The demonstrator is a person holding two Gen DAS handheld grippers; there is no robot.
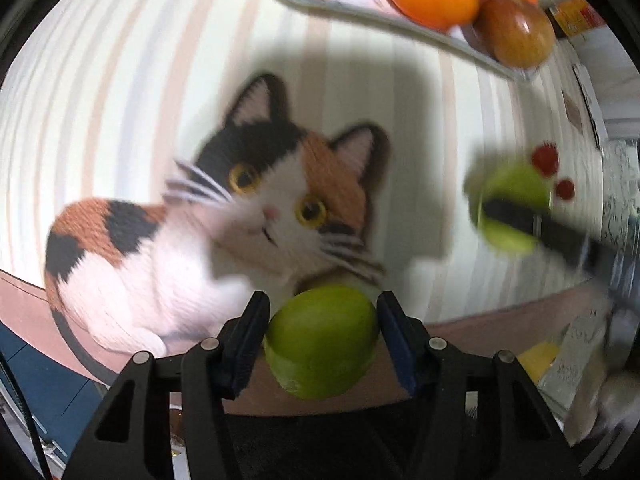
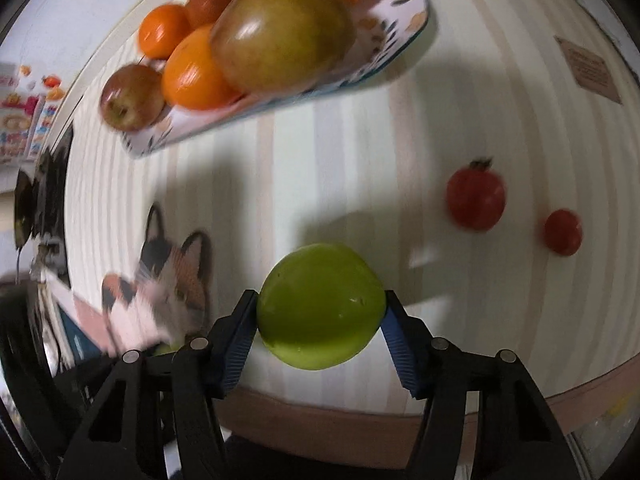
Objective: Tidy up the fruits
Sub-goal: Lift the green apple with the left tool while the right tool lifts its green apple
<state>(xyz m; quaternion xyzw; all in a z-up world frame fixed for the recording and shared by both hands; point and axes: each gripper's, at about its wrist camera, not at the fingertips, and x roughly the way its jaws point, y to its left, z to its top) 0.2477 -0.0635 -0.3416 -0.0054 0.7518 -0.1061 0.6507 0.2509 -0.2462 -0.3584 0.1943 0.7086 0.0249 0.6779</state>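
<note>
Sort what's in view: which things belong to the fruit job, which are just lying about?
Job: green fruit in left claw; green fruit in right claw; two red tomatoes; tray holding oranges and apples.
Lying about: cat mat; brown card; colourful box.
</note>
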